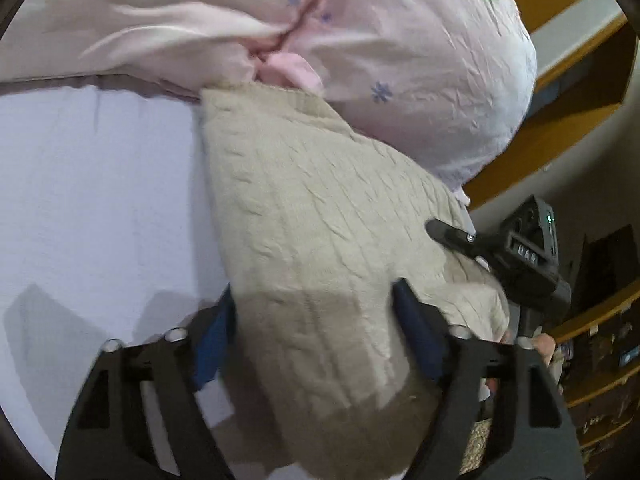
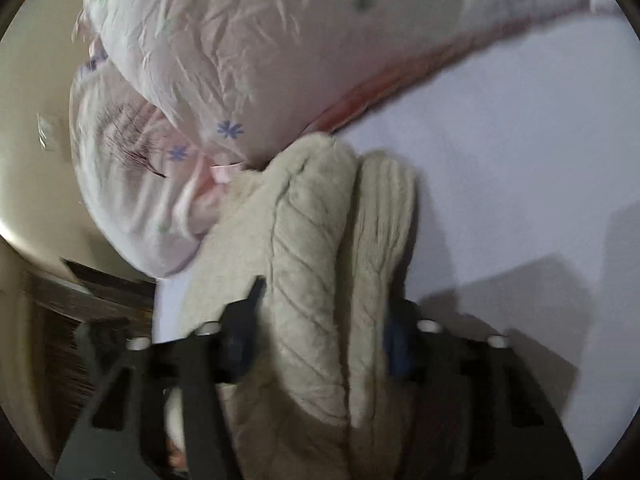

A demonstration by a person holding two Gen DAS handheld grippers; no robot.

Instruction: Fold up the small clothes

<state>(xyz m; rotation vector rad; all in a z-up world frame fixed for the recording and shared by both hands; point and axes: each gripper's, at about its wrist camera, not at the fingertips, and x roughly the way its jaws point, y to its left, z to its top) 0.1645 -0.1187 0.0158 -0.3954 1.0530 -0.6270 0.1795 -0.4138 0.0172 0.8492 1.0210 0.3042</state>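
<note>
A beige cable-knit garment (image 1: 320, 216) lies folded on a white bed sheet (image 1: 100, 200). My left gripper (image 1: 316, 304) is shut on its near edge, the blue-padded fingers (image 1: 416, 328) pressing the knit from both sides. My right gripper (image 2: 320, 312) is shut on a thick folded bundle of the same garment (image 2: 316, 240); it also shows in the left wrist view (image 1: 452, 236), holding the garment's right edge. The garment's far end touches the pink pillows.
Pale pink flowered pillows (image 1: 400, 60) lie at the far end of the bed and also show in the right wrist view (image 2: 240, 60). A wooden headboard and shelves (image 1: 580, 92) stand to the right. The bed edge (image 2: 160, 292) drops off beside the right gripper.
</note>
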